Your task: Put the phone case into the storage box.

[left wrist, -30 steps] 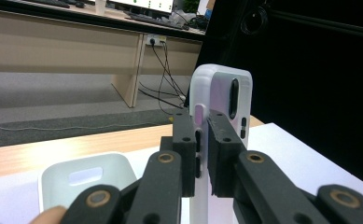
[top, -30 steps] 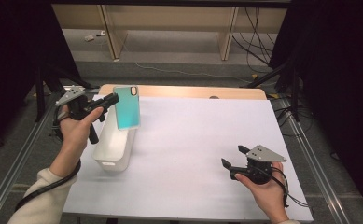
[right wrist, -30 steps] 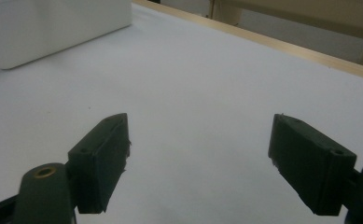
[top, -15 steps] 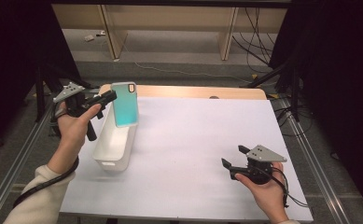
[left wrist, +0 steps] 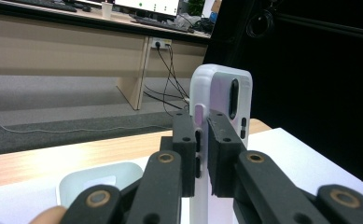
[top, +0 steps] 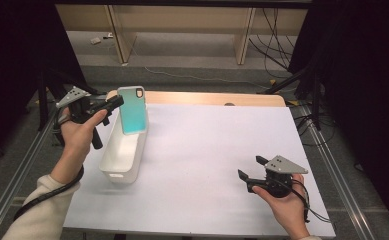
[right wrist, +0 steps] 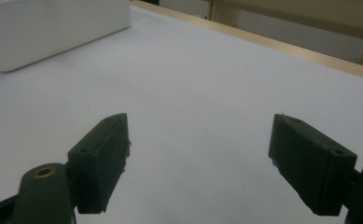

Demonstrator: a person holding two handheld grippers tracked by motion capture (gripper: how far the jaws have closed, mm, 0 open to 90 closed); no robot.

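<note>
Because the thin teal rubbery phone case (top: 132,110) looks light and flexible, the left gripper (top: 113,103) clamps its edge above the far-left white plastic bin (top: 123,155); the right gripper's (top: 249,169) jaws stand apart, near-right.

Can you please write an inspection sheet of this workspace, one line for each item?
Surface: white sheet on a wooden table.
Job's things: teal phone case, held upright over the white bin.
Clutter: nothing seen.
Grippers: left hand-held gripper shut on the case's edge; right hand-held gripper open, low over the sheet.
Cables: one trails from each gripper; more on the floor.
Surroundings: black curtains, wooden desk legs.
</note>
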